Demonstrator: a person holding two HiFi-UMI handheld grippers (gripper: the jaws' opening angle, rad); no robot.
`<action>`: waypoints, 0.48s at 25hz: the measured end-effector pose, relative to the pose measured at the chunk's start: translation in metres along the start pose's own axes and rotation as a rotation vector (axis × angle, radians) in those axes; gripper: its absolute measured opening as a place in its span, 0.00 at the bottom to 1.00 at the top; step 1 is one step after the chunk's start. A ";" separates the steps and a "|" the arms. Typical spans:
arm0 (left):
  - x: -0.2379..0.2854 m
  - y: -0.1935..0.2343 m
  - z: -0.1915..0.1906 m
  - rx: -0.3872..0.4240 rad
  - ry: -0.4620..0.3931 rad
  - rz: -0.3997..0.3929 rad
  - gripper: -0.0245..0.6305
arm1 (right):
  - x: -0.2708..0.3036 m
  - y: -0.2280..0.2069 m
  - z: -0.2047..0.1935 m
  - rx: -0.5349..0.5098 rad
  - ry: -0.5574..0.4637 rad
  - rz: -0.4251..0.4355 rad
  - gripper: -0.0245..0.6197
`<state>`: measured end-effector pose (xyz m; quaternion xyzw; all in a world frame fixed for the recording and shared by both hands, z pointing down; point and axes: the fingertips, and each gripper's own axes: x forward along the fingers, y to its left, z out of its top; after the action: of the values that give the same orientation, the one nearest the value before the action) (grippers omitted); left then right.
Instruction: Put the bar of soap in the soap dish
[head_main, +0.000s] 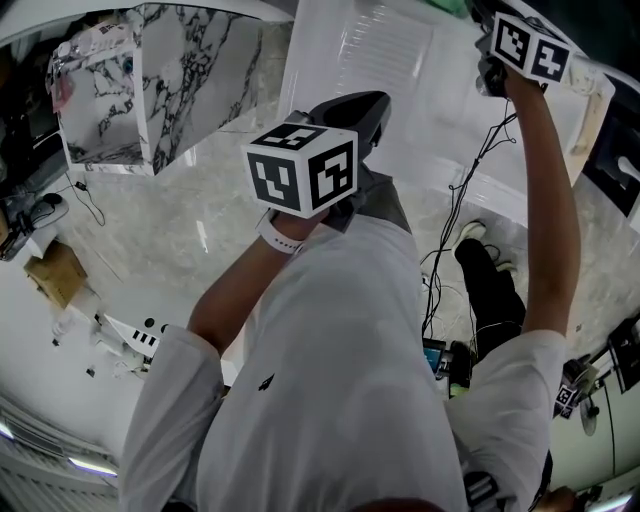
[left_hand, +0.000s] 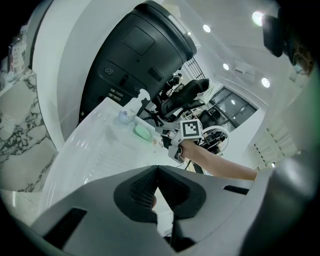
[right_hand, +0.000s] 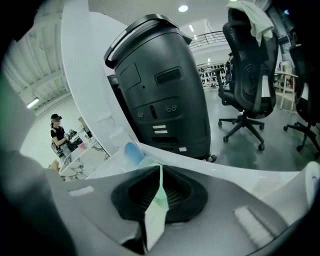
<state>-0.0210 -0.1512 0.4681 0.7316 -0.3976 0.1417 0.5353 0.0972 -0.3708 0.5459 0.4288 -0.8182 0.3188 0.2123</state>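
Note:
In the left gripper view an oval pale green soap dish or soap (left_hand: 143, 132) lies on the white table (left_hand: 100, 155); I cannot tell which it is. My right gripper (left_hand: 169, 140) hovers just beside it, a little above the table. In its own view, the right gripper (right_hand: 160, 170) is shut on a thin pale green and white sheet-like piece (right_hand: 156, 210) that stands on edge between the pads. My left gripper (left_hand: 157, 170) is held back from the table, shut with nothing in it. From the head view, the left gripper (head_main: 375, 100) is in the middle and the right gripper (head_main: 487, 35) at the top right.
A big black machine (left_hand: 135, 60) stands behind the table. On the table sit a blue rounded thing (left_hand: 124, 117) and a white spray bottle (left_hand: 140, 98). Black office chairs (right_hand: 247, 75) stand on the floor to the right. A marble block (head_main: 170, 80) is at the left. Cables (head_main: 470, 200) trail on the floor.

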 end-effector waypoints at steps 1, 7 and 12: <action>-0.001 -0.001 0.000 0.002 -0.003 0.000 0.05 | -0.003 0.001 -0.002 -0.007 -0.002 -0.007 0.06; -0.008 -0.008 0.001 0.009 -0.019 -0.002 0.05 | -0.027 0.013 -0.003 -0.041 -0.031 -0.032 0.06; -0.014 -0.013 0.004 0.018 -0.037 -0.003 0.05 | -0.044 0.030 -0.006 -0.038 -0.046 -0.018 0.06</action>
<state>-0.0213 -0.1473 0.4483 0.7395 -0.4051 0.1306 0.5216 0.0966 -0.3286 0.5122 0.4394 -0.8248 0.2912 0.2044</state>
